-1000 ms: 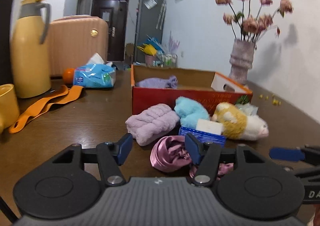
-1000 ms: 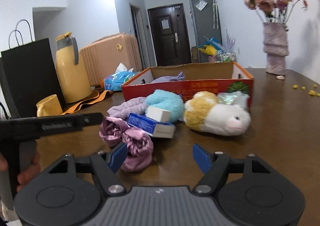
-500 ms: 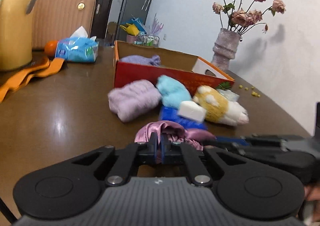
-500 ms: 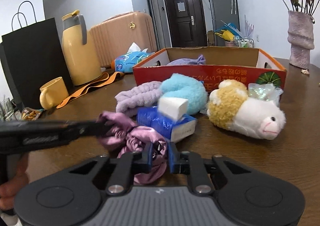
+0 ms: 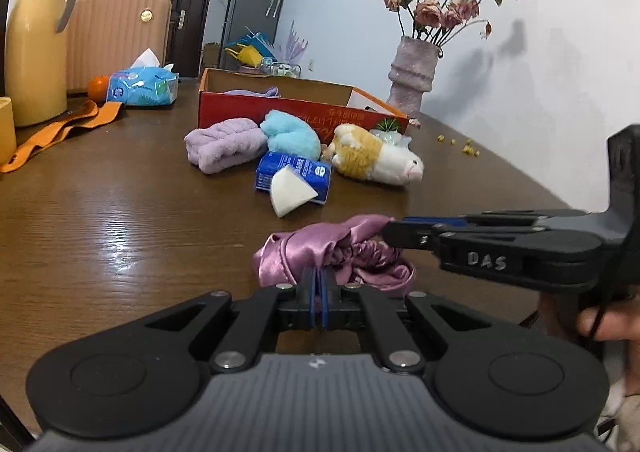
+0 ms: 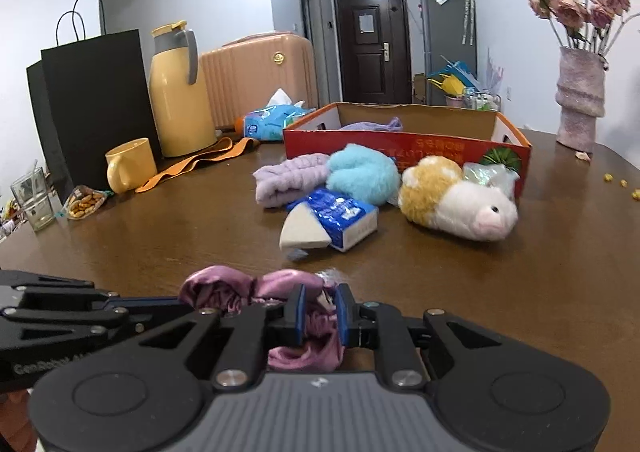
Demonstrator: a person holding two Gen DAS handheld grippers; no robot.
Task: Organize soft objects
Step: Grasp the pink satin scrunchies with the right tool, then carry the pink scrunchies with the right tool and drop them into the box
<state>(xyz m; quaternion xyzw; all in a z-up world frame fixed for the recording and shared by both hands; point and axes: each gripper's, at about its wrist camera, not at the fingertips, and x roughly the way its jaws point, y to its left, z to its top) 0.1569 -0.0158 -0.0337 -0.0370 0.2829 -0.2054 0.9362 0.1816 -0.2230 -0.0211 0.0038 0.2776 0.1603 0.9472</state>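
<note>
Left wrist view, nearest first: our left gripper [image 5: 319,294] has its blue pads pressed together on a fold of the pink satin cloth [image 5: 320,250], which lies bunched on the brown table [image 5: 120,219] right at the fingertips. Our right gripper [image 5: 394,230] reaches in from the side and bites the same cloth at its far edge; from the right wrist view its jaws [image 6: 320,316] are clamped on a thicker wad of the satin [image 6: 256,288], with fabric showing between the pads.

We judge the step in hand to be a two-handed grasp of this cloth, before it is lifted or spread. The next move seems to call for raising both ends together and keeping the grips even, since the satin looks slippery and thin and could slide out of a light pinch.

The cloth itself is glossy, mauve-pink, gathered in ruffles, possibly with an elastic hem; we cannot tell its full shape.

Farther on lie a white wedge sponge [image 5: 290,191] on a blue tissue pack [image 5: 296,169], then a lilac towel [image 5: 226,143], a turquoise plush piece [image 5: 290,133] and a yellow-and-white stuffed animal [image 5: 376,157]. Behind them stands the red cardboard box [image 5: 280,109], with something lilac already inside, the likely destination.
</note>
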